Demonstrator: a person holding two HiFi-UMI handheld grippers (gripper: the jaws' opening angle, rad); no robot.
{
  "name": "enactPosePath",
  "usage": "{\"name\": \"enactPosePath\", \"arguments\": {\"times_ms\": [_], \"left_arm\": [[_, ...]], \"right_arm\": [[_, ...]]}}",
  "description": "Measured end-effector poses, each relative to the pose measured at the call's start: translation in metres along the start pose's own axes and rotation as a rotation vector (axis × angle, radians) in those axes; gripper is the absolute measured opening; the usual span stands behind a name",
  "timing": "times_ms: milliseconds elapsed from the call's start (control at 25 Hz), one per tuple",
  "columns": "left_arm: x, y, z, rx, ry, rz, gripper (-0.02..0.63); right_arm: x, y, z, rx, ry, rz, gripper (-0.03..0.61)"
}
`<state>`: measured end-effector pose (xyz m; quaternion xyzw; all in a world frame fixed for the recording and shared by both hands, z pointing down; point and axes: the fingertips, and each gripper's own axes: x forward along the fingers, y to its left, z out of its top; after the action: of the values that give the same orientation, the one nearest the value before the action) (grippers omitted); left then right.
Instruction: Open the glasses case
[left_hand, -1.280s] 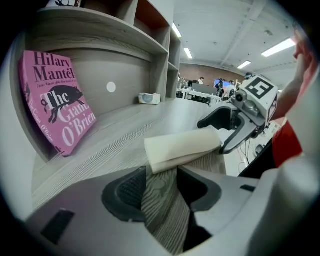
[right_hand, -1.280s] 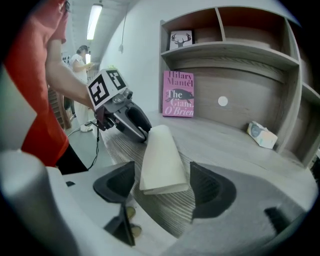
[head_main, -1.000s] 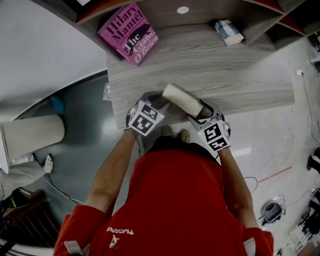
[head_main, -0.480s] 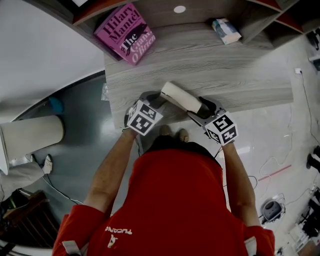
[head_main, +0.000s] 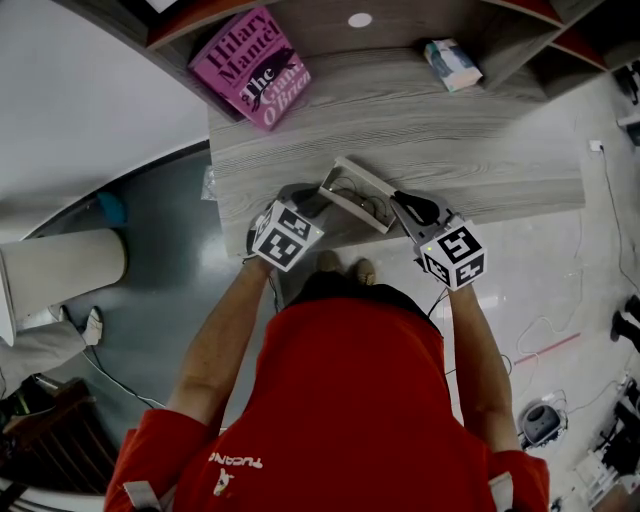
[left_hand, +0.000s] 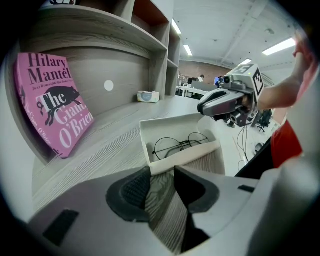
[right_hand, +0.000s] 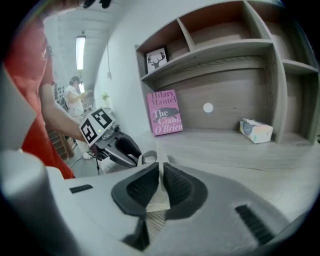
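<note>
The white glasses case (head_main: 352, 192) lies open near the front edge of the wooden desk (head_main: 480, 140), with thin wire glasses (left_hand: 181, 144) in its tray. My right gripper (head_main: 398, 203) is at the case's right end. Its jaws have just been closing and now pinch the thin white lid (right_hand: 159, 192), which stands edge-on between the pads. My left gripper (left_hand: 162, 177) is open at the case's left end. Its fingertips stop just short of the tray wall, and only bare wood shows between them. In the right gripper view the left gripper (right_hand: 117, 145) sits just beyond the lid.
A pink book (head_main: 252, 65) leans at the back left of the desk under the shelves. A small tissue pack (head_main: 452, 62) lies at the back right. The desk's front edge runs right under both grippers. A pale cylinder (head_main: 65, 270) stands on the floor to the left.
The case was shut a second ago and is now open, with the glasses showing. My right gripper rose and rolled, swinging the lid up. The left gripper kept still.
</note>
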<state>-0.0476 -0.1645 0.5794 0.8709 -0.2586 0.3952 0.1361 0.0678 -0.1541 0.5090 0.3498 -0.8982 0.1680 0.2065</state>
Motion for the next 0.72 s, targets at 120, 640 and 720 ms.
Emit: {"name": "enactPosePath", "arguments": {"times_ms": [120,640,720], "left_arm": [[0.0,0.0,0.0,-0.002,0.006,0.0,0.147],[0.002,0.001,0.004,-0.022,0.018,0.033,0.146],[0.003,0.002,0.006,-0.023,0.017,0.039,0.144]], "right_arm": [[0.001,-0.011,0.002,-0.019,-0.003,-0.045,0.026],[0.012,-0.061,-0.004,-0.018,0.008,-0.158,0.037],[0.015,-0.067,-0.006,-0.006,0.01,-0.17,0.04]]}}
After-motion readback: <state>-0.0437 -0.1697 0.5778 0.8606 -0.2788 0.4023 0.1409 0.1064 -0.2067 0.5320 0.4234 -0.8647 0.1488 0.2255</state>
